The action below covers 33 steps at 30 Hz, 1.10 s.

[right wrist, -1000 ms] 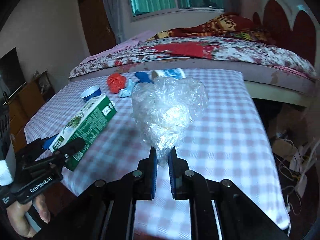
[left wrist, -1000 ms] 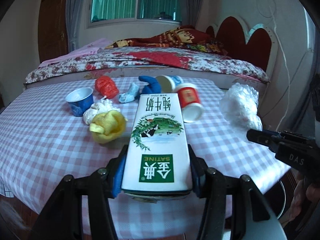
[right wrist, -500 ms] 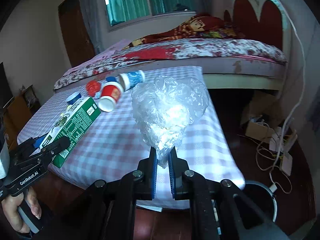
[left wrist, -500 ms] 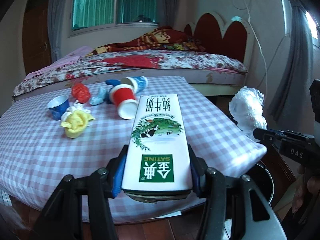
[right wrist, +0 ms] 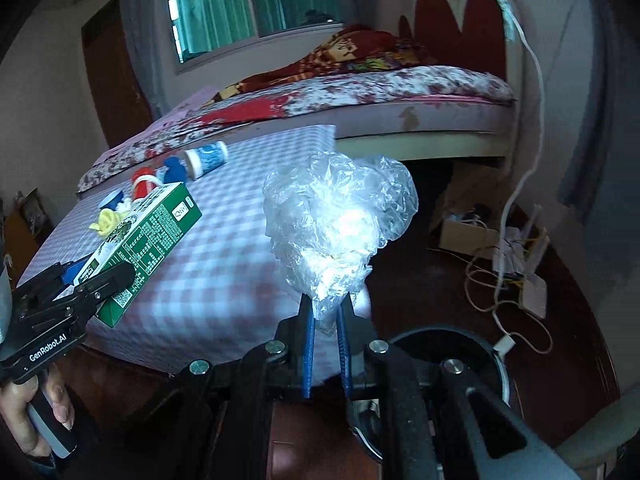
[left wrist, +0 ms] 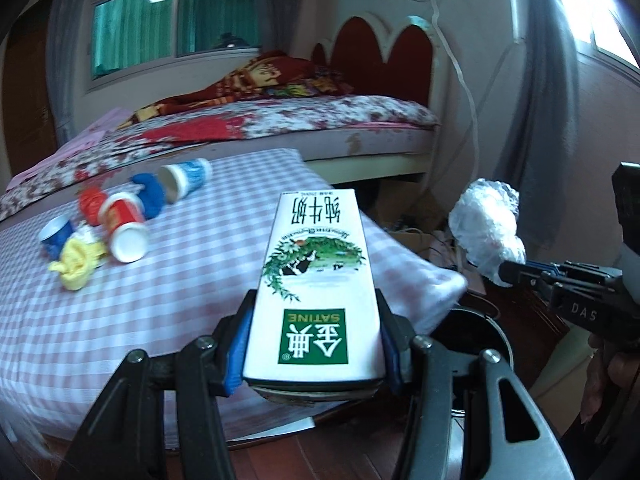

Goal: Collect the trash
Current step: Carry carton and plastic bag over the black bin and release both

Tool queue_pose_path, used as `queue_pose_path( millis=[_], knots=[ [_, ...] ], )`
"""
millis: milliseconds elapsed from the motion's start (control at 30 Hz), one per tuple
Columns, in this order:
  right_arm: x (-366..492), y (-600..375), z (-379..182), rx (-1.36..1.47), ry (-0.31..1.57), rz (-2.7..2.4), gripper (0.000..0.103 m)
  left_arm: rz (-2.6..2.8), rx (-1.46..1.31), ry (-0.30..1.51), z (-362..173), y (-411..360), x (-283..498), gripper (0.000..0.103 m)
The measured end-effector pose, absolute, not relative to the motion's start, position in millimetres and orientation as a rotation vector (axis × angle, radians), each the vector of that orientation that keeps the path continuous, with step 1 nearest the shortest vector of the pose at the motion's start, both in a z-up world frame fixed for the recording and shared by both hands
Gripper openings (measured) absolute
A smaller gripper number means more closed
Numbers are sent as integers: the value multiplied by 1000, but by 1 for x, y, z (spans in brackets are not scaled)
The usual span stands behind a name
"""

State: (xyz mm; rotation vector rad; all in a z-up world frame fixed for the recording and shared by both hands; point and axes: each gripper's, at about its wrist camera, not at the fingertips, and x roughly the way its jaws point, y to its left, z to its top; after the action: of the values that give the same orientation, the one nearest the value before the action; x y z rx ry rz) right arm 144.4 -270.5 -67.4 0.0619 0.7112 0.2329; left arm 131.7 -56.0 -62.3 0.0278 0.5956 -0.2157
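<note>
My left gripper point(left wrist: 314, 344) is shut on a white and green milk carton point(left wrist: 316, 280), held lengthwise over the right corner of the checked table point(left wrist: 168, 288). From the right wrist view the same carton point(right wrist: 148, 236) shows at the left. My right gripper point(right wrist: 326, 320) is shut on the neck of a crumpled clear plastic bag point(right wrist: 340, 224), which hangs past the table's right edge; the left wrist view shows this bag point(left wrist: 486, 228) at the right. A dark round bin point(right wrist: 452, 344) sits on the floor just below both grippers, partly hidden by them.
Several pieces of trash lie on the table's far left: a red cup point(left wrist: 124, 228), a blue-and-white cup point(left wrist: 186, 178), a yellow wad point(left wrist: 76, 262), a small blue cup point(left wrist: 56, 236). A bed point(left wrist: 280, 120) stands behind. Cables and a cardboard box point(right wrist: 476, 236) lie on the floor at right.
Both grippers have swung right, from above the table toward its right corner. The floor and the bin have come into view. Both grips are unchanged.
</note>
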Motion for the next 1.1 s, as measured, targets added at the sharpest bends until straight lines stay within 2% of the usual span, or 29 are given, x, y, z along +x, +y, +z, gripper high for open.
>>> queue_pose_path(
  millis=[633, 1100],
  knots=[
    [100, -371, -99, 88, 798, 54, 11, -486, 109, 666, -88, -179, 106, 54],
    [93, -408, -145, 38, 928, 65, 11, -558, 99, 814, -137, -215, 117, 54]
  ],
)
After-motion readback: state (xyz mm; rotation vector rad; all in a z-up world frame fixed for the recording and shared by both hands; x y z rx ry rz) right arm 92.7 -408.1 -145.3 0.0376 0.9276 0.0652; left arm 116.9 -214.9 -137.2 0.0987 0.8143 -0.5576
